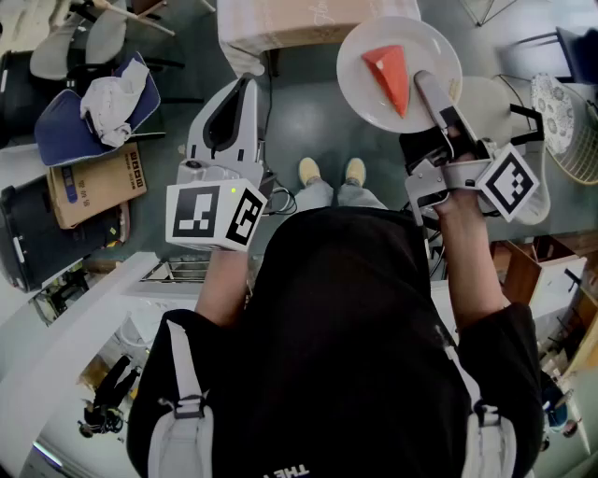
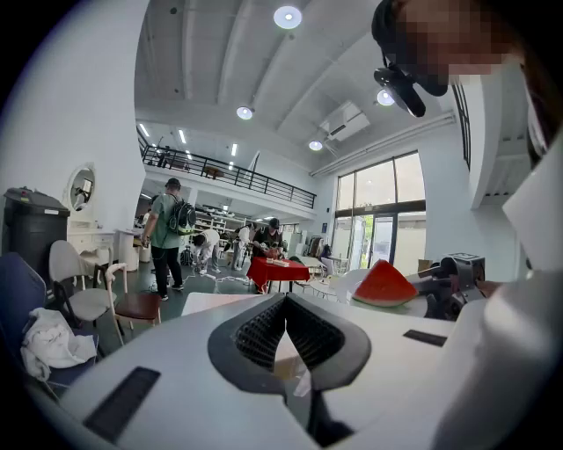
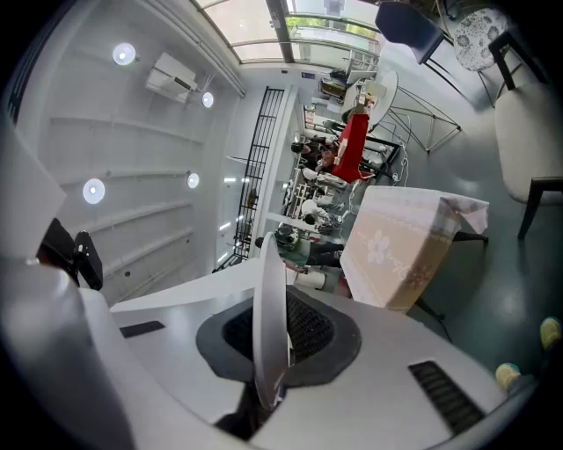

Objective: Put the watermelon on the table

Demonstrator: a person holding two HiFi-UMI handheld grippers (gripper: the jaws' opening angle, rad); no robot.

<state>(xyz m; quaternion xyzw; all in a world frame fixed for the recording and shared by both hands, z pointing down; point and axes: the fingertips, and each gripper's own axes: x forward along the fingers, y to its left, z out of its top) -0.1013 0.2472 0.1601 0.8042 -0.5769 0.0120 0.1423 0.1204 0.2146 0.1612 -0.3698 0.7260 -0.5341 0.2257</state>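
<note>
A red wedge of watermelon (image 1: 390,75) lies on a round white plate (image 1: 366,105) held up in the air over the grey floor. My right gripper (image 1: 428,91) is shut on the plate's near rim; in the right gripper view the plate (image 3: 271,308) stands edge-on between the pads. My left gripper (image 1: 245,86) hovers to the left of the plate, shut with nothing in it. In the left gripper view the watermelon (image 2: 384,283) shows to the right. The table (image 1: 290,21) with a beige flowered cloth stands just beyond the plate, and it also shows ahead in the right gripper view (image 3: 400,250).
A blue chair with a white cloth (image 1: 93,112) and a cardboard box (image 1: 93,187) stand at the left. A white chair (image 1: 500,93) and a patterned round seat (image 1: 561,107) are at the right. Several people stand far off around a red-covered table (image 2: 277,268).
</note>
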